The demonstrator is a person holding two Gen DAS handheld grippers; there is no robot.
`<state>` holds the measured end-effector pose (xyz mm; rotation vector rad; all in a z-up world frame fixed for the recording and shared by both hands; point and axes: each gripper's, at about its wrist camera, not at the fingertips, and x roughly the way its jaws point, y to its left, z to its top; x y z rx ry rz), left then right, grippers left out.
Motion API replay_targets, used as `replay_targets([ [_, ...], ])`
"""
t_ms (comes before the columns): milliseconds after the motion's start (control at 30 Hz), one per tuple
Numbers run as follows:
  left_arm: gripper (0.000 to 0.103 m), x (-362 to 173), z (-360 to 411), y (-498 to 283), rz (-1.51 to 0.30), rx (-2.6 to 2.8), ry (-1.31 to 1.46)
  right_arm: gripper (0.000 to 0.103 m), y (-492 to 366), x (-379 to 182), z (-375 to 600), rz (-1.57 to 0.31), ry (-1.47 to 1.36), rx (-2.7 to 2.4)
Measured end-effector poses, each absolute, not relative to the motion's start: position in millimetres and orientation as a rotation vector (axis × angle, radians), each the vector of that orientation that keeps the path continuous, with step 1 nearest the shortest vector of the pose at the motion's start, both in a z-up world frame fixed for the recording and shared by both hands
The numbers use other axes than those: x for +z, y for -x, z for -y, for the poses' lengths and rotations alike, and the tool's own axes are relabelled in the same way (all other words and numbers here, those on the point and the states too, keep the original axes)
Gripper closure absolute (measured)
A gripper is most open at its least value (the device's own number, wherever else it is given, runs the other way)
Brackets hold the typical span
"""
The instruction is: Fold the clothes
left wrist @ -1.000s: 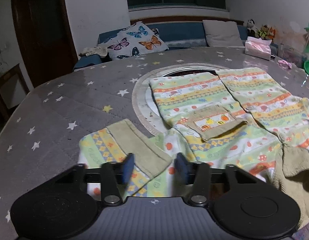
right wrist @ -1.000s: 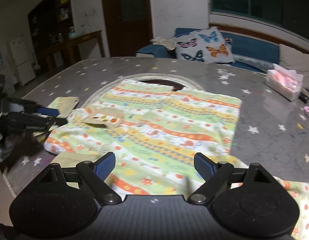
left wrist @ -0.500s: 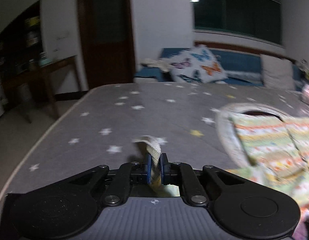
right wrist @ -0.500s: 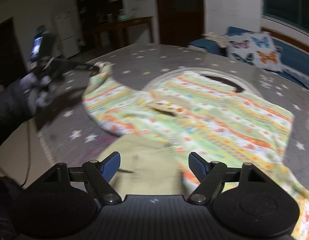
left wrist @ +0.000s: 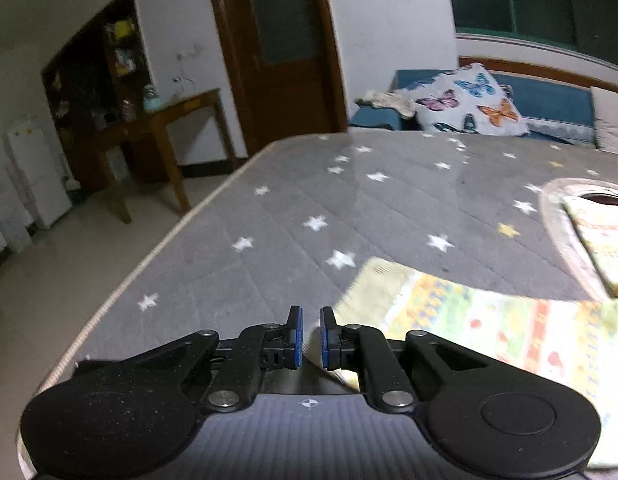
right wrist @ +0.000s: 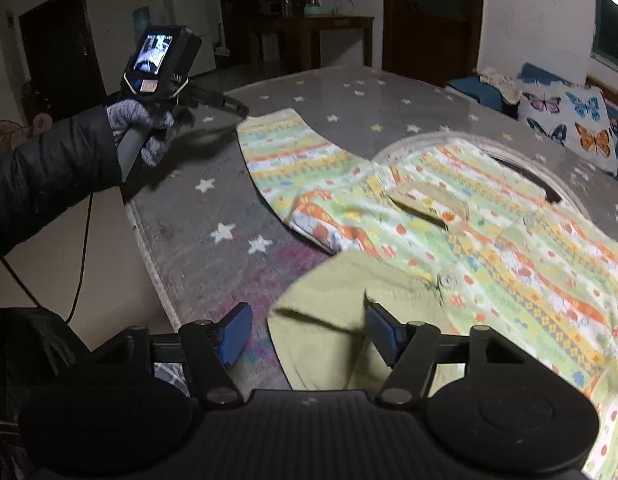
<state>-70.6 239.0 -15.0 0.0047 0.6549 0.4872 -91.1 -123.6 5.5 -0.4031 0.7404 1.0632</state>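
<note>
A child's patterned cardigan, green, yellow and orange with olive cuffs and collar, lies spread on the grey star-print table. Its left sleeve is stretched out flat toward the table's left edge. My left gripper has its jaws slightly apart with nothing between them, just left of the sleeve's olive cuff. It also shows in the right wrist view at the sleeve end. My right gripper is open over the olive collar at the near table edge.
The table's left edge drops to the floor. A wooden side table and a door stand beyond. A sofa with a butterfly cushion is at the back. A round inset lies under the cardigan.
My left gripper pulled the sleeve out to the left, laid it flat and let go of the cuff. My right gripper swung left over the collar, still open.
</note>
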Motion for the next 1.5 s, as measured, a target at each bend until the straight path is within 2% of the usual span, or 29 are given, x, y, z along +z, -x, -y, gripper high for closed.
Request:
replay_targets([
  [100,0.092,-8.1,-214.4,86.2,-0.652,0.338,-0.015,0.041,93.6,7.7,114.3,-0.727,0.415,1.092],
  [167,0.086,-4.0,-193.1,96.5,-0.642,0.230,-0.039,0.045,94.3,5.2,106.8,-0.728,0.430,1.111],
  [233,0.075,-1.4,-171.1,105.6,-0.628,0.120,-0.077,0.053,94.6,-0.2,100.6,-0.737,0.449,1.117],
  [333,0.062,-0.9,-134.8,117.5,-0.608,-0.044,-0.143,0.072,92.7,-7.9,98.7,-0.763,0.457,1.094],
  [367,0.060,-1.8,-122.5,121.3,-0.602,-0.097,-0.171,0.081,91.3,-9.3,100.1,-0.770,0.452,1.083],
  [500,0.056,-10.5,-83.0,127.5,-0.566,-0.228,-0.304,0.098,85.7,-3.2,112.9,-0.769,0.405,1.043],
  [767,0.056,-30.8,-62.4,116.5,-0.577,-0.291,-0.414,0.100,74.5,15.5,135.5,-0.749,0.321,0.978],
  [800,0.056,-32.3,-63.1,114.8,-0.582,-0.291,-0.416,0.098,75.5,15.0,134.9,-0.759,0.315,0.994],
  [867,0.066,-34.6,-65.3,111.5,-0.590,-0.295,-0.411,0.092,80.3,12.3,131.1,-0.777,0.319,1.025],
  [933,0.084,-35.0,-65.9,110.2,-0.592,-0.301,-0.402,0.081,86.1,6.4,124.1,-0.792,0.337,1.054],
  [967,0.086,-34.8,-65.7,110.2,-0.592,-0.301,-0.402,0.071,88.8,2.8,120.2,-0.799,0.350,1.065],
  [1033,0.091,-33.6,-66.4,110.8,-0.590,-0.302,-0.399,0.070,93.9,-5.4,112.7,-0.810,0.378,1.080],
  [1100,0.092,-31.3,-68.6,111.9,-0.587,-0.304,-0.392,0.074,96.5,-15.1,105.9,-0.821,0.406,1.072],
  [1200,0.093,-28.3,-70.9,114.4,-0.578,-0.310,-0.394,0.096,94.7,-19.4,106.4,-0.822,0.404,1.034],
  [1267,0.093,-26.2,-72.4,115.9,-0.574,-0.315,-0.403,0.102,91.0,-14.5,112.5,-0.821,0.376,1.028],
  [1500,0.094,-20.0,-77.2,123.0,-0.572,-0.336,-0.455,0.103,78.4,21.6,145.9,-0.827,0.228,1.061],
])
